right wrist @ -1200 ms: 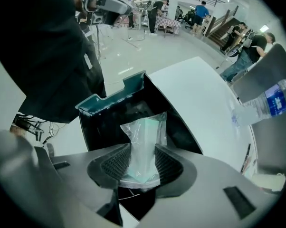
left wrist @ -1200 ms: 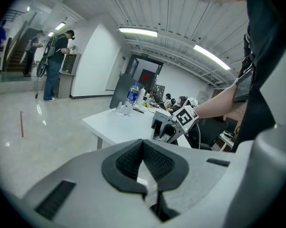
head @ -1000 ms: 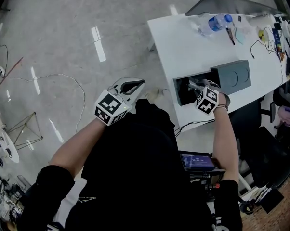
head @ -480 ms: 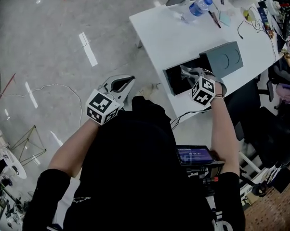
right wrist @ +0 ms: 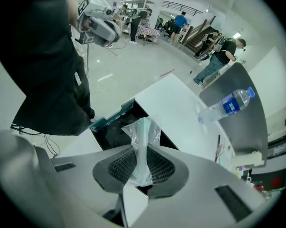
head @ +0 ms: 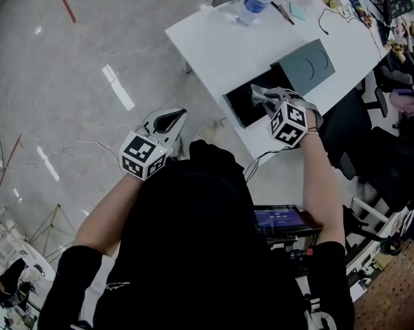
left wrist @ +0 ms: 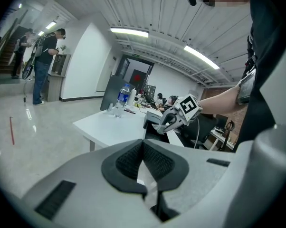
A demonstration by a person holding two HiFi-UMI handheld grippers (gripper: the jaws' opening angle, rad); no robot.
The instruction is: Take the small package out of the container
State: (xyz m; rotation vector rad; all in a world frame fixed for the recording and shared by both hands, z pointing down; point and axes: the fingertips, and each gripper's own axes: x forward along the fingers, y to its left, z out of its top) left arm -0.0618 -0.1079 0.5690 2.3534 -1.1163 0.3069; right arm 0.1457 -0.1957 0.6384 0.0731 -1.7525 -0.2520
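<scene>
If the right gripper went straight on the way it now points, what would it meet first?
The right gripper, jaws just closed further on the package, would probably meet the dark inside of the open container first; depth is unclear.

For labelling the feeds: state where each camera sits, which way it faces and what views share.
Head view: on the person's head, looking down at the table; forearms, torso, left claw, right claw show.
Left gripper view: on the left claw, facing across to the table; right forearm shows.
Right gripper view: on the right claw, facing down into the container; jaws have just been closing on the small package; torso shows.
Shared: all show the water bottle; each gripper view shows the other claw.
</scene>
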